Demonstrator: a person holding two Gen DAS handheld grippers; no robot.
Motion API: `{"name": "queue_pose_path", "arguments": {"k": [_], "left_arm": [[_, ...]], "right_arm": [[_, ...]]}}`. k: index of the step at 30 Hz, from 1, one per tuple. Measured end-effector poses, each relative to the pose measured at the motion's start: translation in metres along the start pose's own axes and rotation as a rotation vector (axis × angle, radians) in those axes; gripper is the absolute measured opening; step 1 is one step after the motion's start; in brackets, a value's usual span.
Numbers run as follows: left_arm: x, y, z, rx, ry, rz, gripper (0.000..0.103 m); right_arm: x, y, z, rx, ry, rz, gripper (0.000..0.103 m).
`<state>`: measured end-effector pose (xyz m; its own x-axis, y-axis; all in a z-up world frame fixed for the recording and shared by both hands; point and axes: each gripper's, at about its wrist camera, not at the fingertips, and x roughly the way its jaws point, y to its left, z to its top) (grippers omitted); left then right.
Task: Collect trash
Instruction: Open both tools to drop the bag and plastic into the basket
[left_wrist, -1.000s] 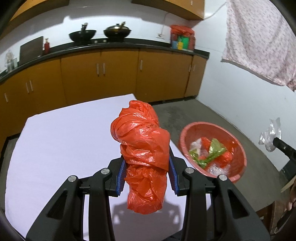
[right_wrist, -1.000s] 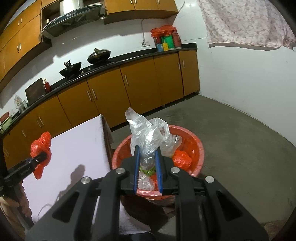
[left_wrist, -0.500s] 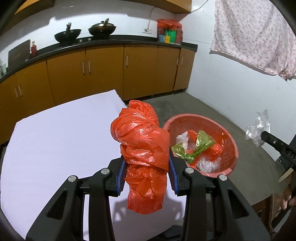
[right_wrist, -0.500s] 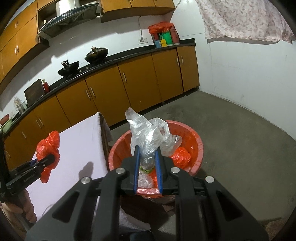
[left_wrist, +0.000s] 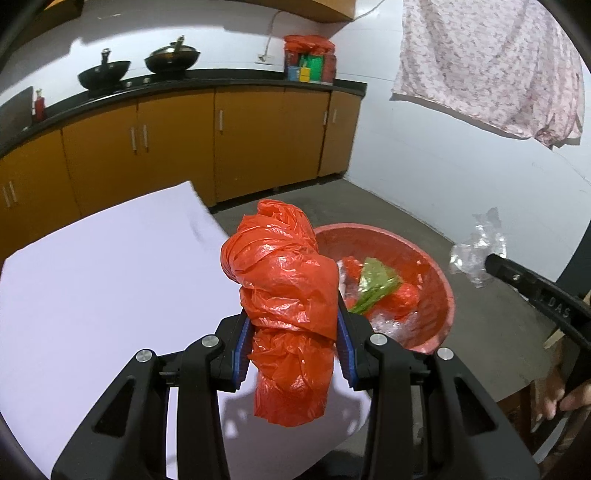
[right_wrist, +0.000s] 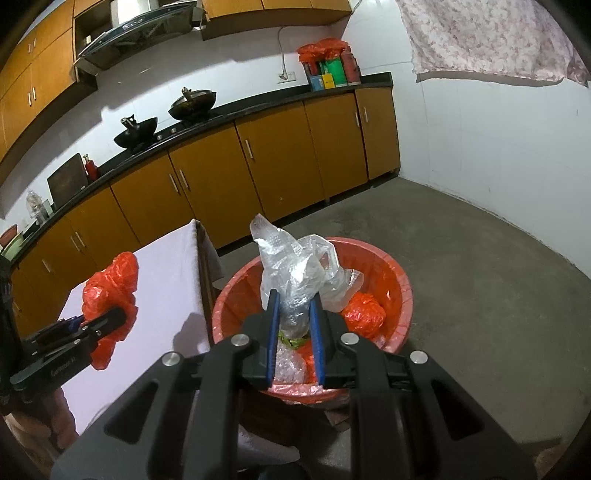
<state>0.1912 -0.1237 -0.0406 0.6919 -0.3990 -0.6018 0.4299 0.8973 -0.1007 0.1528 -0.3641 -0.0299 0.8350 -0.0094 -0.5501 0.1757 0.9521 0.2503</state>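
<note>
You are at the drop-off step: both claws are loaded and the red basket (right_wrist: 388, 273) on the floor just off the right edge of the table (left_wrist: 92, 280) is the target. Your left claw (left_wrist: 291, 339) is clamped on a crumpled red bag (left_wrist: 288, 295), which sits above the table's near right corner, close to the basket's rim but not yet over its opening. Your right claw (right_wrist: 295, 332) is pinched tight on a wad of clear plastic wrap (right_wrist: 299, 269), and from the right wrist view that wad hangs over the basket, which already holds another red bag (right_wrist: 364, 312), some green scraps (left_wrist: 373, 284) and more clear film. The next move, as it looks from here, is to let the wrap go first, since it seems lined up; spread that claw fully, because thin film tends to cling to the pads. Then carry the red bag further right, past the rim, before you release it, or it may land on the table edge or floor.
</note>
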Motion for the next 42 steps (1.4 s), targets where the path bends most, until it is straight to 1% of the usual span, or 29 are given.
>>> {"name": "queue_pose_path", "arguments": {"k": [7,12,17,19,20,21,22,23,24,25,27,29,30,32,33,34,35,37,40,42], "left_arm": [[0.029,-0.022,0.009,0.022,0.015,-0.059,0.040],[0.057,-0.033,0.012,0.045,0.049,-0.088,0.040],[0.076,-0.040,0.011,0.054,0.079,-0.115,0.040],[0.083,-0.042,0.011,0.061,0.097,-0.137,0.041],[0.086,-0.043,0.011,0.064,0.107,-0.143,0.041],[0.088,-0.044,0.010,0.065,0.113,-0.144,0.044],[0.091,-0.044,0.009,0.064,0.120,-0.147,0.048],[0.092,-0.043,0.009,0.063,0.121,-0.145,0.051],[0.092,-0.042,0.009,0.060,0.121,-0.141,0.055],[0.091,-0.039,0.008,0.051,0.118,-0.133,0.058],[0.088,-0.032,0.006,0.034,0.122,-0.126,0.059],[0.086,-0.026,0.005,0.019,0.124,-0.117,0.061],[0.083,-0.024,0.004,0.011,0.122,-0.113,0.063],[0.070,-0.017,0.003,-0.001,0.103,-0.099,0.069],[0.061,-0.013,0.002,-0.005,0.085,-0.088,0.076],[0.055,-0.010,0.001,-0.006,0.069,-0.078,0.084],[0.043,-0.006,0.000,-0.009,0.045,-0.061,0.086],[0.022,0.000,-0.003,-0.011,0.000,-0.030,0.096],[-0.017,0.012,-0.010,-0.015,-0.079,0.047,0.101],[-0.043,0.020,-0.017,-0.022,-0.122,0.100,0.101]], "right_arm": [[0.020,-0.005,0.001,0.022,0.008,-0.018,0.017],[0.034,-0.011,0.003,0.040,0.010,-0.024,0.017],[0.047,-0.019,0.009,0.062,0.007,-0.024,0.017],[0.052,-0.021,0.012,0.070,0.001,-0.021,0.018],[0.054,-0.022,0.014,0.071,-0.004,-0.014,0.020],[0.056,-0.023,0.015,0.073,-0.007,-0.014,0.021],[0.058,-0.025,0.016,0.077,-0.007,-0.012,0.025],[0.059,-0.025,0.017,0.082,-0.006,-0.007,0.033],[0.059,-0.027,0.017,0.085,-0.008,-0.004,0.036],[0.057,-0.027,0.017,0.085,-0.016,-0.009,0.040],[0.052,-0.030,0.016,0.089,-0.026,-0.013,0.045],[0.045,-0.035,0.013,0.107,-0.035,-0.019,0.055],[0.041,-0.036,0.011,0.110,-0.037,-0.025,0.058],[0.031,-0.035,0.010,0.099,-0.049,-0.038,0.074],[0.027,-0.033,0.009,0.091,-0.058,-0.041,0.078],[0.019,-0.030,0.007,0.073,-0.072,-0.046,0.086],[0.011,-0.025,0.005,0.051,-0.088,-0.054,0.093],[-0.006,-0.016,0.000,0.005,-0.124,-0.079,0.097],[-0.029,0.001,-0.008,-0.052,-0.169,-0.107,0.099],[-0.042,0.011,-0.012,-0.077,-0.192,-0.114,0.099]]}}
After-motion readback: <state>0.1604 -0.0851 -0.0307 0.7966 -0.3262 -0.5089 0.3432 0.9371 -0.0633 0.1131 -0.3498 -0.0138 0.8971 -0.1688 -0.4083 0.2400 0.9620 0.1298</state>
